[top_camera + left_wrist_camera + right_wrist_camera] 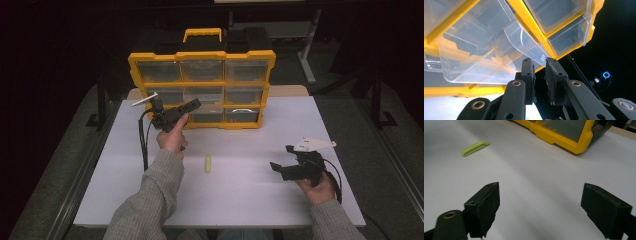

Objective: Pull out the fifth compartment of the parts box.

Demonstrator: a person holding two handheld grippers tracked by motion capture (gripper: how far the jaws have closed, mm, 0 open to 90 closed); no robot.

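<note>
Left claw: we hold the left claw point(194, 104) up at the front of the yellow organizer point(201, 56), its tips at the middle row of drawers
Left claw state: pressed nearly together, the two pads point(530, 75) pinching the thin front lip of a clear drawer point(484, 52)
Clear drawer: in the left gripper view it stands pulled partway out of its yellow frame, tilted across the picture, and looks empty
Right claw: we hold the right claw point(281, 160) low over the white surface point(250, 195), well apart from the organizer, pointing left in the high view
Right claw state: spread wide, nothing between the pads point(485, 203), only bare surface below
Green clip: a small pale green clip point(208, 163) lies flat on the surface between our two hands, in front of the organizer, touching neither claw
Organizer: upright at the far edge of the surface, handle on top
</note>
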